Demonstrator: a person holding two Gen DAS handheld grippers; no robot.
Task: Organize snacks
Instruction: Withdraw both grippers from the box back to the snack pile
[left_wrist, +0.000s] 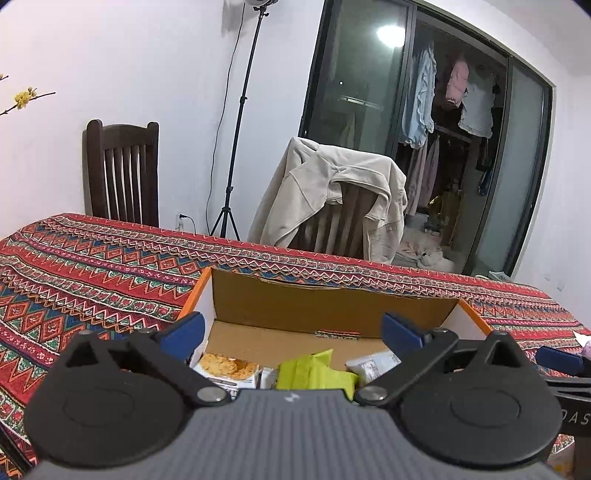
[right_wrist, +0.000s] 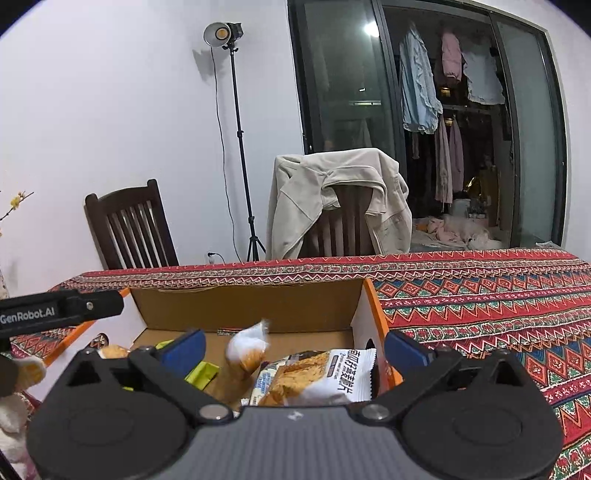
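Both grippers hovered over an open cardboard box (left_wrist: 325, 306) sitting on a table with a red patterned cloth (left_wrist: 92, 266). Left gripper (left_wrist: 293, 328) had its blue fingers (left_wrist: 188, 326) spread wide apart, nothing pinched; the box's far wall stood beyond the fingertips. Below and between those fingers lay a lime-green wrapper (left_wrist: 314, 373), with a snack pack showing a golden biscuit picture (left_wrist: 229, 369) just inside the left finger and a white packet (left_wrist: 373, 363) just inside the right finger. Right gripper (right_wrist: 295, 347) was also spread wide, pads touching nothing. Between its fingers, low and toward the right one, lay a white packet with a crispy-snack photo and printed text (right_wrist: 314, 380); a small white-and-tan wrapped snack (right_wrist: 248, 347), blurred, sat above it near the middle of the gap. A green wrapper (right_wrist: 201, 373) showed just under the left finger. The box's orange-edged side wall (right_wrist: 373, 314) ran up beside the right finger. Part of the other gripper's black body (right_wrist: 62, 312) showed off to the left, past the box's edge.
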